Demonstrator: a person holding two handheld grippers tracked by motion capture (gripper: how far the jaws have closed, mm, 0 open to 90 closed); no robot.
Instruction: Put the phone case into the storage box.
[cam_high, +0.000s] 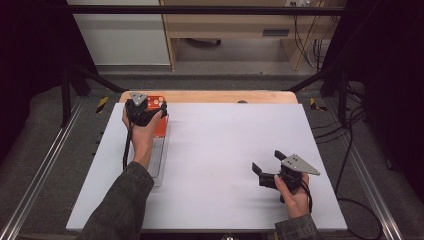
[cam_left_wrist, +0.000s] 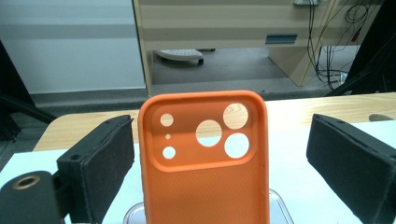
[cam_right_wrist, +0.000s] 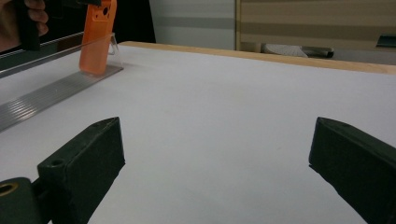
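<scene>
**Orange case betw. left jaws, right gripper idle**

Orange phone case (cam_left_wrist: 204, 158) stands upright at centre of the left gripper view, directly betw. the 2 black jaws of the left gripper (cam_left_wrist: 219, 172). Jaws spread wide; left one sits just beside the case edge, right one well apart, so nothing clamped. Inner face of case toward the camera, w/ 3 big round cut-outs and 3 small ones near its top. In the high view, case (cam_high: 160, 125) shows at upper left of the frame, partly under the left gripper (cam_high: 145, 111) and hand.

Container: clear plastic stand (cam_high: 159, 155), a long slotted tray running down the left side of the white table (cam_high: 225, 160). Case sits in its far end, lower edge prob. in a slot, though base is cut off in the close view. In the right gripper view, case (cam_right_wrist: 97, 39) leans at upper left on the stand (cam_right_wrist: 46, 95).

Right gripper (cam_high: 267, 167) at lower right of the high view, resting on the table, jaws apart, holding nothing.
</scene>
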